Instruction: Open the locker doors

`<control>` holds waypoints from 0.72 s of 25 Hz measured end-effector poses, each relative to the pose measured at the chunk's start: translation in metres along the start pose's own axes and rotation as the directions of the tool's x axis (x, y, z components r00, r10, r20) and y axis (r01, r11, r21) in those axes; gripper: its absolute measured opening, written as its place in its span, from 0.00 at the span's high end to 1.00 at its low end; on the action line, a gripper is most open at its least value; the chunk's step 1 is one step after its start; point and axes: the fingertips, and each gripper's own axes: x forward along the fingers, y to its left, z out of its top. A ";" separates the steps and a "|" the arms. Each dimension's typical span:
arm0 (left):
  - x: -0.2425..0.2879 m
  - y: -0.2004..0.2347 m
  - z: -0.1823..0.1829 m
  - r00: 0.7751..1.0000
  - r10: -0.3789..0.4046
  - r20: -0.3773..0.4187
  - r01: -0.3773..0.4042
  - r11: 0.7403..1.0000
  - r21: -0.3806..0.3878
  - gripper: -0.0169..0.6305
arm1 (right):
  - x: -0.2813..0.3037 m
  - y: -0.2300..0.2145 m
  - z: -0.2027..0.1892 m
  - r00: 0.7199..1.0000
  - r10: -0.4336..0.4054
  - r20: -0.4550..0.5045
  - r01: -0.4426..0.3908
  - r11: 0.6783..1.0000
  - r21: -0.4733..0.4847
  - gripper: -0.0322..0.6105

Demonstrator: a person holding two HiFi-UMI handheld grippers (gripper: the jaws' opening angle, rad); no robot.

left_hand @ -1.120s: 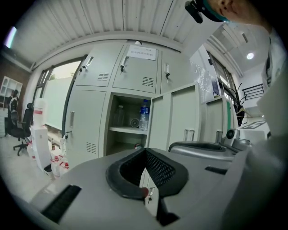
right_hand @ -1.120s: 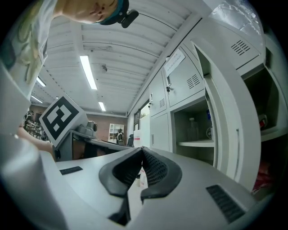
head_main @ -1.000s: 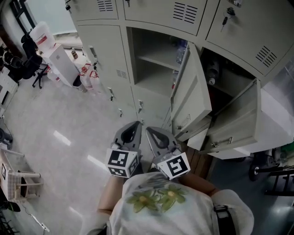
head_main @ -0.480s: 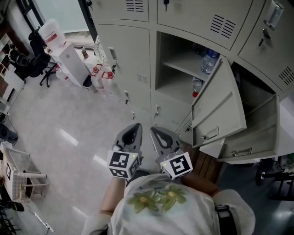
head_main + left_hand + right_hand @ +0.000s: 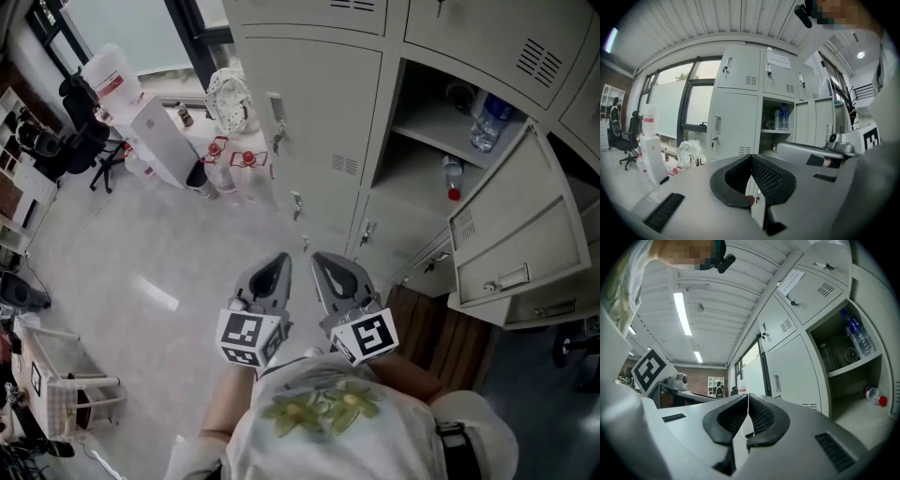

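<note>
Hovering side by side above the floor, the left tongs and the right tongs point toward the bank of lockers and touch none of it. Each gripper view shows its own pair of dark pads pressed together at the tips, with nothing caught between them. Both marker cubes sit close against the person's flower-printed shirt.

Straight ahead of the tongs stands a tall closed door with a vertical handle near its left edge. Smaller closed doors run along the bottom of the bank below it.

To the right of that door is an open compartment. A water bottle stands upright on its shelf, toward the right end. A small bottle with a red cap lies on the compartment's bottom under the shelf. That compartment's open door hangs swung out at its right edge, and the edge of a second open door shows just beneath it.

At the floor's far left corner stand a white cabinet and a large jug, with a dark chair nearby.
</note>
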 end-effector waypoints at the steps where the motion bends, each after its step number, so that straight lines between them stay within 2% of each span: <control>1: -0.001 0.008 -0.006 1.000 -0.006 0.004 0.006 1.000 0.000 0.93 | 0.007 0.003 -0.006 1.000 -0.006 0.004 0.006 1.000 -0.003 0.90; 5: 0.003 0.029 -0.023 0.999 -0.019 0.027 0.019 1.000 -0.008 0.93 | 0.028 0.004 -0.023 0.999 -0.039 0.019 0.039 0.999 0.003 0.90; 9: 0.011 0.037 -0.035 0.999 -0.042 0.013 0.043 0.998 -0.035 0.93 | 0.042 0.001 -0.030 0.999 -0.051 0.002 0.051 0.999 -0.014 0.90; 12: 0.022 0.045 -0.034 0.998 -0.051 0.022 0.052 0.998 -0.039 0.93 | 0.059 -0.012 -0.037 0.998 -0.057 -0.024 0.055 0.996 -0.066 0.90; 18: 0.055 0.070 -0.026 0.997 -0.069 0.023 0.069 0.997 -0.025 0.93 | 0.100 -0.044 -0.040 0.996 -0.085 -0.031 0.081 0.991 -0.103 0.90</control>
